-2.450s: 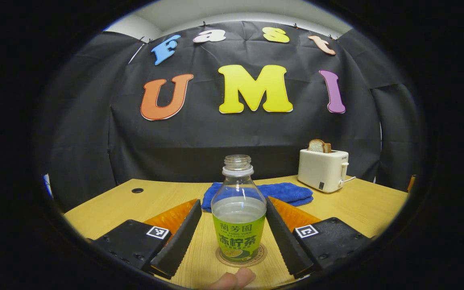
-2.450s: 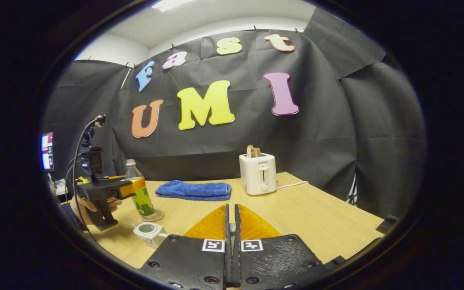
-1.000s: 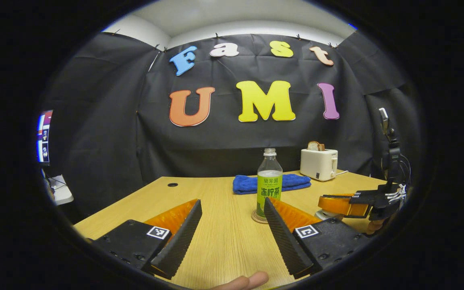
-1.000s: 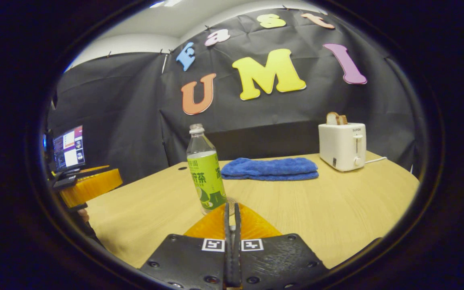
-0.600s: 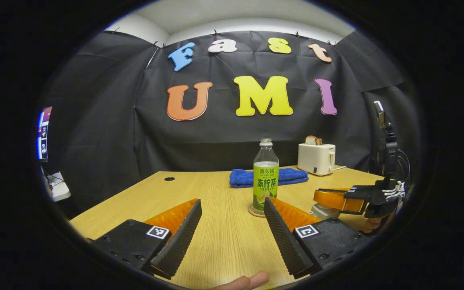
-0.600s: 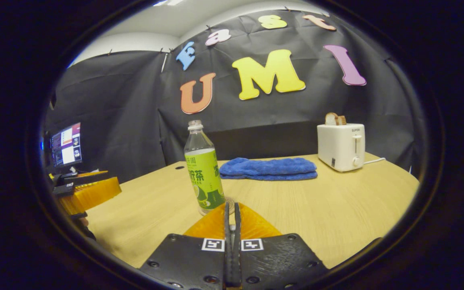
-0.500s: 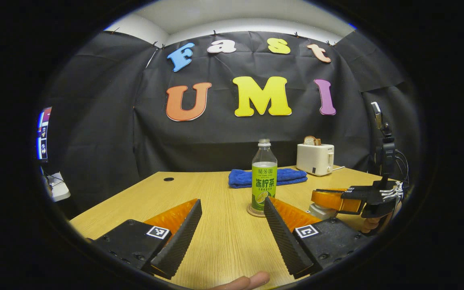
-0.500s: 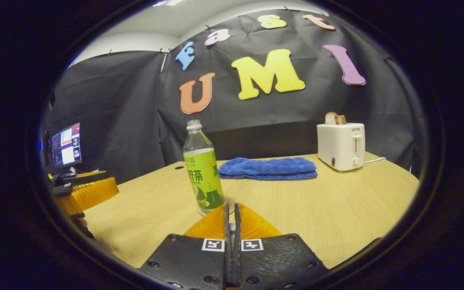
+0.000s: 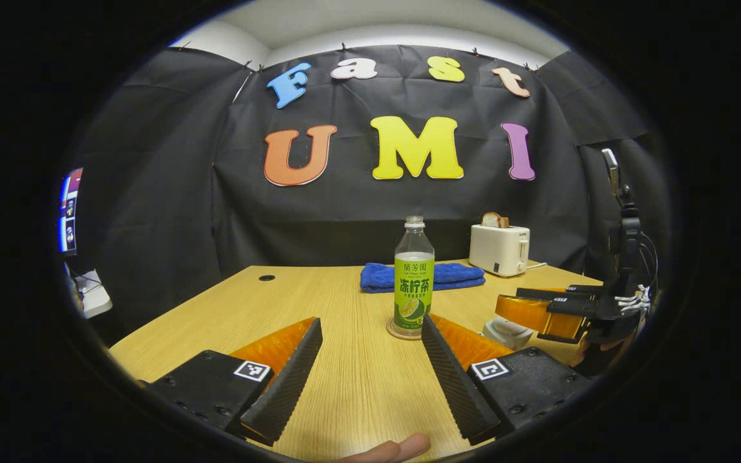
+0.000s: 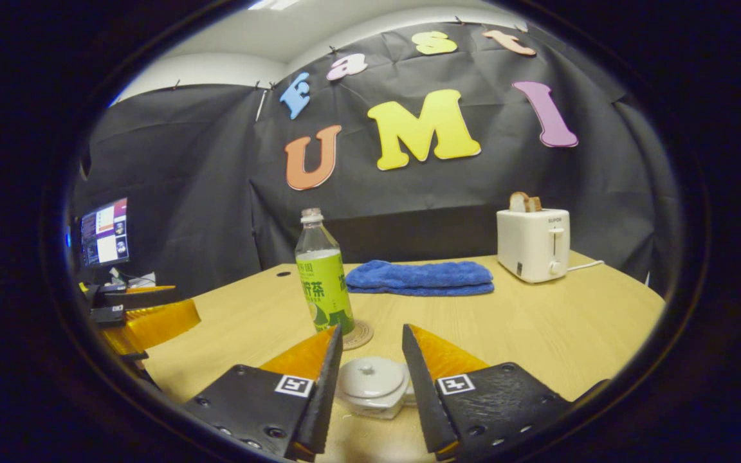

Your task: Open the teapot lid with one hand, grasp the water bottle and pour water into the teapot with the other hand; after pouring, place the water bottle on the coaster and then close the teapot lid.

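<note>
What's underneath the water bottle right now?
A round coaster lies under the water bottle, which stands upright on it on the table. Only the coaster's rim shows around the base; its middle is covered by the bottle.

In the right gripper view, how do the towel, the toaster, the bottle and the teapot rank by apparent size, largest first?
1. Towel, widest.
2. Bottle and toaster: similar, no ranking.
3. Teapot: smallest, though it is nearest the camera and partly hidden between the jaws.
</note>
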Demonstrator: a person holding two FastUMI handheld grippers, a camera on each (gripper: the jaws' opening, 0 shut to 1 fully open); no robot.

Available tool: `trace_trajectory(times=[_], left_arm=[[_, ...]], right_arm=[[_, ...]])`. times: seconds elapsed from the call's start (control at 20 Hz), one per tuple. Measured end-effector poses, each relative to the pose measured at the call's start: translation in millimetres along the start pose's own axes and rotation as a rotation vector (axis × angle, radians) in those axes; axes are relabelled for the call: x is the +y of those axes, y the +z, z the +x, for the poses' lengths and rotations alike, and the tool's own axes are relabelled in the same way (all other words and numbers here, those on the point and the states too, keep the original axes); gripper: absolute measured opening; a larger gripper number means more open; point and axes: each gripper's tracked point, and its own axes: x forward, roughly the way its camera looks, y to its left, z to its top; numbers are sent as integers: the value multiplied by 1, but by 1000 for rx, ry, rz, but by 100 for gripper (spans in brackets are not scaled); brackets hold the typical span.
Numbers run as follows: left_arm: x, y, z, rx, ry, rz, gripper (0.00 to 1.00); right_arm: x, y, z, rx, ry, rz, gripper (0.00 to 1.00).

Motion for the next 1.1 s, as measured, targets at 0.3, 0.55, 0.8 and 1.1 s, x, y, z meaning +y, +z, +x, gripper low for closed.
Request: trace_trajectory(times=[0.3, 0.55, 0.8, 1.1], left_arm=[[-20, 14, -18, -8, -2, 22, 97], [-32, 37, -43, -28, 15, 38, 97], [-29, 56, -71, -30, 66, 52, 97], [-24, 61, -86, -33, 92, 60, 97]], right_arm=[[-1, 44, -61, -76, 47, -24, 95], [-28, 84, -133, -141, -62, -59, 99], [-78, 101, -197, -171, -259, -63, 95], [-84, 106, -216, -191, -286, -113, 95]])
